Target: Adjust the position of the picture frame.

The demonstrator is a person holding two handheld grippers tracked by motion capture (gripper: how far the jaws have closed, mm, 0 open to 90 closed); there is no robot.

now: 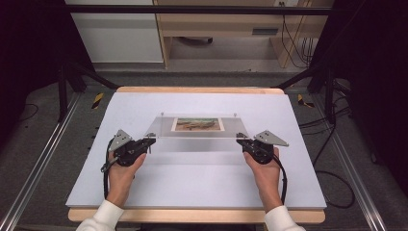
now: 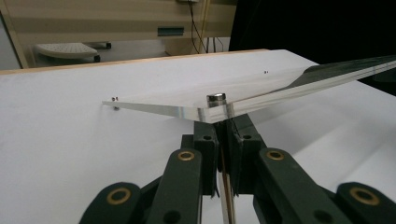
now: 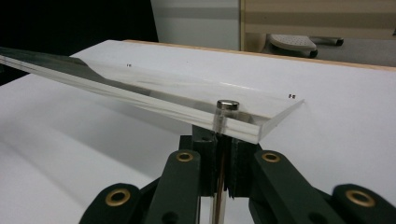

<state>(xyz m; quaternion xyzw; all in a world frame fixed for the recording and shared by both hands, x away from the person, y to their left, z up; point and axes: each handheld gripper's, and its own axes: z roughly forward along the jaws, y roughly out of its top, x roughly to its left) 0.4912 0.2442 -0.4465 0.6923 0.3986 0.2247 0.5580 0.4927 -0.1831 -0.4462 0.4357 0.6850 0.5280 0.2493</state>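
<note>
white table [image 1: 192, 183]: both grippers, left [image 1: 150, 140] & right [image 1: 239, 139], have jaws shut on the clear sheet [image 1: 197, 139] near corners. it's prob stiff, slick, scratch-prone; keep level.

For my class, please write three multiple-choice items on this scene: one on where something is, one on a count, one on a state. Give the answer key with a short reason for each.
1. Where does the picture lie?
A. Under the clear acrylic panel, near the middle of the white table top
B. On the floor left of the table
C. In the person's right hand

2. How many grippers grasp the panel?
A. None
B. One
C. Two

3. How does the panel sit?
A. Flat on the table
B. Near edge raised, far edge low at the table
C. Standing upright on its edge

Answers:
1 A, the high view shows it through the panel.
2 C, the left gripper and the right gripper each take a near corner.
3 B, both gripper views show the near corner post clamped in shut jaws above the table, with the panel sloping down away.
</note>
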